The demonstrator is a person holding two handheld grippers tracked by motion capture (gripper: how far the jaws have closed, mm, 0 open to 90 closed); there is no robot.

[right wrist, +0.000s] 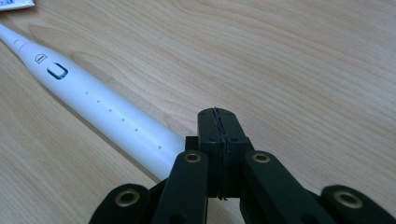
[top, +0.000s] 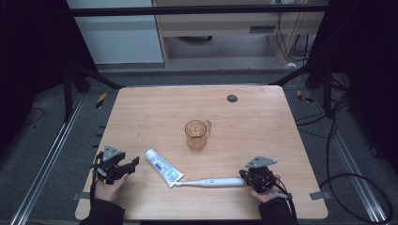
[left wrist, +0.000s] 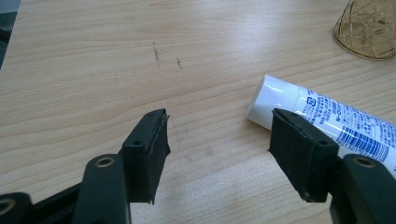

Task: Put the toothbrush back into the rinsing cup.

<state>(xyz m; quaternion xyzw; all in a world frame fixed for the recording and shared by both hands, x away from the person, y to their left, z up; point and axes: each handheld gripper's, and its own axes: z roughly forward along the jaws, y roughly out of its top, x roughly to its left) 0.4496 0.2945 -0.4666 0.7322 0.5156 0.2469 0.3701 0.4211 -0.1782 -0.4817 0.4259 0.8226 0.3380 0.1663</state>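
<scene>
L gripper [top: 127,165] is hovering w/ jaws spread wide, nothing between them, just beside the cap end of the toothpaste tube [top: 163,167] lying on the tabletop [top: 253,117]. R gripper [top: 244,175] is sitting w/ jaws clenched together, empty, right at the butt end of the white electric toothbrush [top: 212,182]. Toothbrush is lying flat, head reaching the tube's crimped end. Amber glass mug [top: 197,134] is standing upright beyond both.

A light wooden table [top: 263,117] carries three things. An amber cup [top: 196,134] stands upright near its middle. Nearer the person, a white toothpaste tube [top: 163,167] lies slantwise, and an electric toothbrush [top: 213,182] lies flat, its head end just beside the tube's lower end. A dark round spot [top: 232,98] sits near the far edge.
</scene>
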